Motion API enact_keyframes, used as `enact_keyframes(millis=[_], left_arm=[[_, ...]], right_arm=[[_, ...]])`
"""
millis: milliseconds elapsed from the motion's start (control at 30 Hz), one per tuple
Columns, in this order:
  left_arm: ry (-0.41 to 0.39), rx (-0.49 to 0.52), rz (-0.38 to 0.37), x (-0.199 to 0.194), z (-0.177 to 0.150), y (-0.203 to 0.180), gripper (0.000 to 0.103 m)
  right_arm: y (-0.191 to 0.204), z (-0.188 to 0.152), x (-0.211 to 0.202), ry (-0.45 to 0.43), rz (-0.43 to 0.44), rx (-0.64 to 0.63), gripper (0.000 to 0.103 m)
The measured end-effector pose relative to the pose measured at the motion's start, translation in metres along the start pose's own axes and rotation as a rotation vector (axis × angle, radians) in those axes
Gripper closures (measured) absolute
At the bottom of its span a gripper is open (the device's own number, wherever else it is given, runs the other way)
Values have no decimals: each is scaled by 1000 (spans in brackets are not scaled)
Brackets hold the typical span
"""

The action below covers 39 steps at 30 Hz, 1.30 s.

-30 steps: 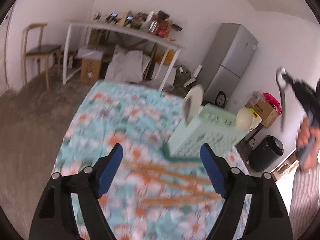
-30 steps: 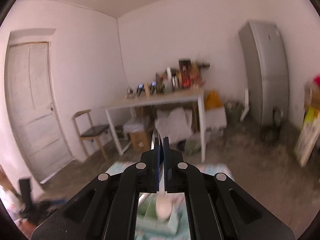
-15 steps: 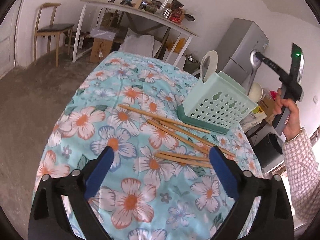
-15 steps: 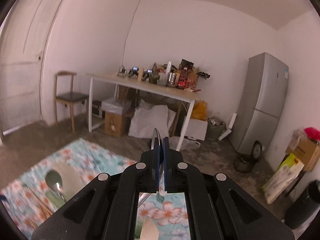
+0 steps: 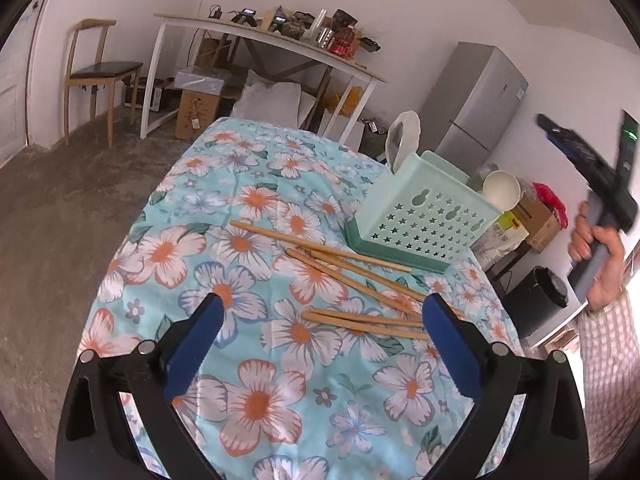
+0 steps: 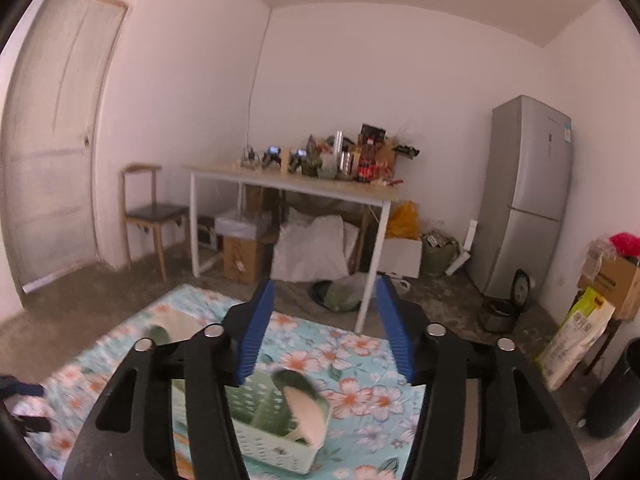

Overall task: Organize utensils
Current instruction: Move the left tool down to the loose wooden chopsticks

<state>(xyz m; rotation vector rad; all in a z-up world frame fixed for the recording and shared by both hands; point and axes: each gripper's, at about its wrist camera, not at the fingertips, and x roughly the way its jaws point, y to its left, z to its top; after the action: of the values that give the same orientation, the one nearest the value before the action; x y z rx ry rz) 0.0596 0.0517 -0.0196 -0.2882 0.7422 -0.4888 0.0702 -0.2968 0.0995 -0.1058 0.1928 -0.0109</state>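
A mint green perforated utensil basket (image 5: 420, 220) stands on the flowered tablecloth (image 5: 248, 216). It holds a white spoon and metal spoon (image 5: 402, 140) at its far end and a white ladle (image 5: 501, 192) at its near end. Several wooden chopsticks (image 5: 352, 280) lie scattered on the cloth in front of it. My left gripper (image 5: 320, 344) is open and empty, low over the cloth near the chopsticks. My right gripper (image 6: 326, 332) is open and empty, held high above the basket (image 6: 260, 420); it shows blurred at the right of the left wrist view (image 5: 592, 176).
The table's edges drop to a grey floor on all sides. Beyond it stand a white desk (image 5: 272, 44) with clutter, a wooden chair (image 5: 100, 72), cardboard boxes, a grey fridge (image 5: 476, 96) and a black bin (image 5: 536, 292).
My right gripper opened and the metal spoon it held is gone from its fingers; a metal spoon now stands in the basket. My left gripper lowered slightly toward the chopsticks.
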Motion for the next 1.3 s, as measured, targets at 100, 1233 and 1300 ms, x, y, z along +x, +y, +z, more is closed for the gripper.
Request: enact_keyframes(millis=[100,1233,1300], left_arm=[[10,-27,-17,0,-2,2,6],[277,-534,-302,97,-32,12,63],[276,-578,-309,99,-33,17,65]], right_arm=[[4,-12,-22,13,60,67,43],[1,-204,-18,605,251,498,42],[-2,-208,-18,610,251,513,42]])
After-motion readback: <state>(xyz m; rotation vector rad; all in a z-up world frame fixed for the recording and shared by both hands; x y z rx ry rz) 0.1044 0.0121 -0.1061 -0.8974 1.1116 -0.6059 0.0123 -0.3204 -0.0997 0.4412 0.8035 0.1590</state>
